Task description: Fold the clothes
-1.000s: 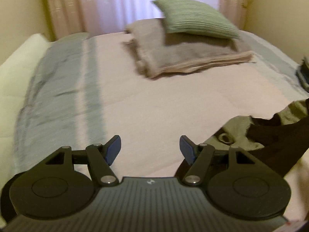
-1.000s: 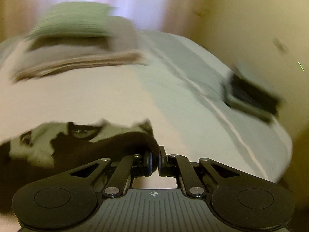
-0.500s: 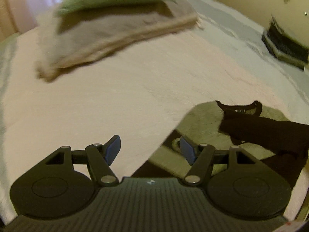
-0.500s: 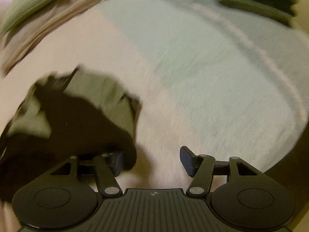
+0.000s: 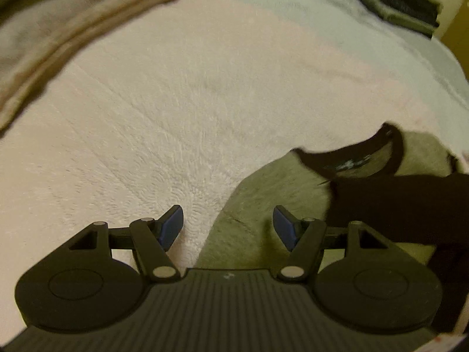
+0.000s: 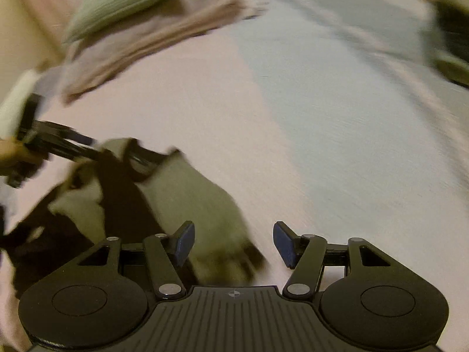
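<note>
An olive-and-black shirt [image 5: 269, 193] lies crumpled on the pale pink bedspread [image 5: 181, 94]; its black collar [image 5: 363, 158] faces away from me. My left gripper [image 5: 228, 228] hovers open over the shirt's olive edge, nothing between its blue pads. In the right wrist view the same shirt [image 6: 187, 193] lies at lower left, blurred. My right gripper [image 6: 234, 243] is open just above the shirt's near corner, holding nothing. The left gripper [image 6: 58, 143], held by a hand, shows at the far left there.
A folded beige blanket [image 5: 73, 26] with a green pillow [image 6: 123, 0] on it lies at the head of the bed. A dark folded stack [image 5: 395, 6] sits at the bed's right edge. A grey-blue stripe [image 6: 337, 88] runs along the bedspread's right side.
My right gripper let go of the black sleeve and opened, then swung over the shirt's corner. My left gripper moved right and down toward the shirt, staying open.
</note>
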`<act>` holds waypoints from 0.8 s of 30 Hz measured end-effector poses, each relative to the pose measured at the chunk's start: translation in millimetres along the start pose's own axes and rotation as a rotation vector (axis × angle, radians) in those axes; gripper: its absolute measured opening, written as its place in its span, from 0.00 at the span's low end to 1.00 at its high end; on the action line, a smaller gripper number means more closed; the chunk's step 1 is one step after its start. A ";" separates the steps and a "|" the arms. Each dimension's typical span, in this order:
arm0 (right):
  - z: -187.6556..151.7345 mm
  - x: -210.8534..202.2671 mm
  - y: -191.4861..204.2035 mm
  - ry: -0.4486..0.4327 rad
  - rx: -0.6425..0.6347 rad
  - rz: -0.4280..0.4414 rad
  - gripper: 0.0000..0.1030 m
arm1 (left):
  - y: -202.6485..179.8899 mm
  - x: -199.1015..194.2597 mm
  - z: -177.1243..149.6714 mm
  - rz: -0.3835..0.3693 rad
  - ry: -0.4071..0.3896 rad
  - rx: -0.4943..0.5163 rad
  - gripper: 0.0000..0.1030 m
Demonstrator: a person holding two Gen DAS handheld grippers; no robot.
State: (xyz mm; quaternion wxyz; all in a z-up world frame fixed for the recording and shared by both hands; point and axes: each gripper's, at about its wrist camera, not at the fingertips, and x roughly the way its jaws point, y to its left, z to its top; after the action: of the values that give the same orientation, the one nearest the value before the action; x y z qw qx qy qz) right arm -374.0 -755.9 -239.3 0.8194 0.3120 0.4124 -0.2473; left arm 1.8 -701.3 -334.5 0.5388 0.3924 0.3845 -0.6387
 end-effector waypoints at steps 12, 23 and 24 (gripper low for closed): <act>58.2 93.1 7.2 0.135 -0.184 0.151 0.03 | -3.7 17.0 -8.4 -0.090 0.053 -0.001 0.05; 244.9 54.0 85.6 -0.138 -0.471 0.195 0.00 | 20.0 -178.1 1.4 0.170 -0.258 -0.263 0.05; 263.9 70.5 97.4 -0.155 -0.492 0.193 0.00 | 31.4 -190.3 8.1 0.203 -0.274 -0.282 0.05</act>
State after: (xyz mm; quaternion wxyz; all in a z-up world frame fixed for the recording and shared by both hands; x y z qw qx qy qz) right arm -133.9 -888.5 -145.2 0.9195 0.1216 0.3644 -0.0837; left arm 53.4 -639.1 -159.2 0.6969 0.2594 0.3516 -0.5687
